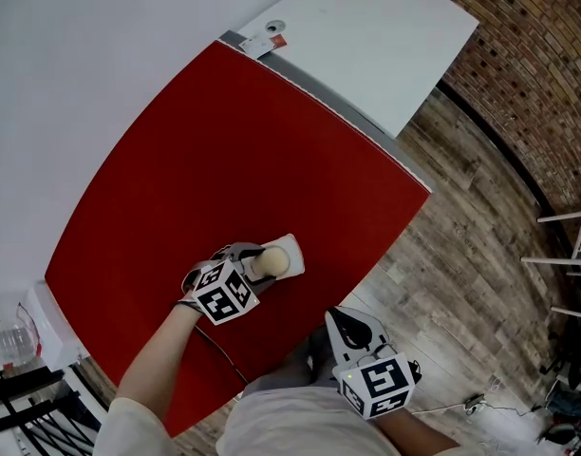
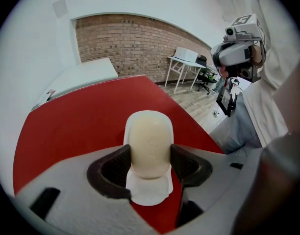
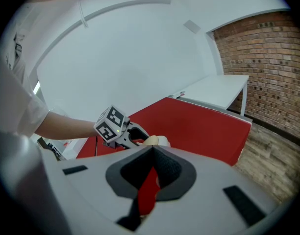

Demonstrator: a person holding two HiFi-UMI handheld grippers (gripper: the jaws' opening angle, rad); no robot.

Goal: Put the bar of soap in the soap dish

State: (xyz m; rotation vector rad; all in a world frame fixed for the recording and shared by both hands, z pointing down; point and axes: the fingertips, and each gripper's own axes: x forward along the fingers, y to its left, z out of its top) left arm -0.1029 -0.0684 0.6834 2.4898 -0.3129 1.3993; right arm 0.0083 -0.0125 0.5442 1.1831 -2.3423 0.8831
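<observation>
Cream oval bar of soap point(image 2: 150, 148) stood upright over the white soap dish point(image 2: 149, 194), pinched by the left gripper point(image 1: 264, 262); the right gripper point(image 3: 151, 151) was pressed together, empty.

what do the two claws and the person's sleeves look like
Left claw and right claw: light grey bodies, dark ribbed pads, a white cube of black square markers on each. Thin dark cable off the left one. Short cream sleeve.

L gripper point(image 1: 259, 262): fingers clamped on soap bar point(image 2: 150, 146) | R gripper point(image 1: 346, 329): fingers together, empty, held low
</observation>
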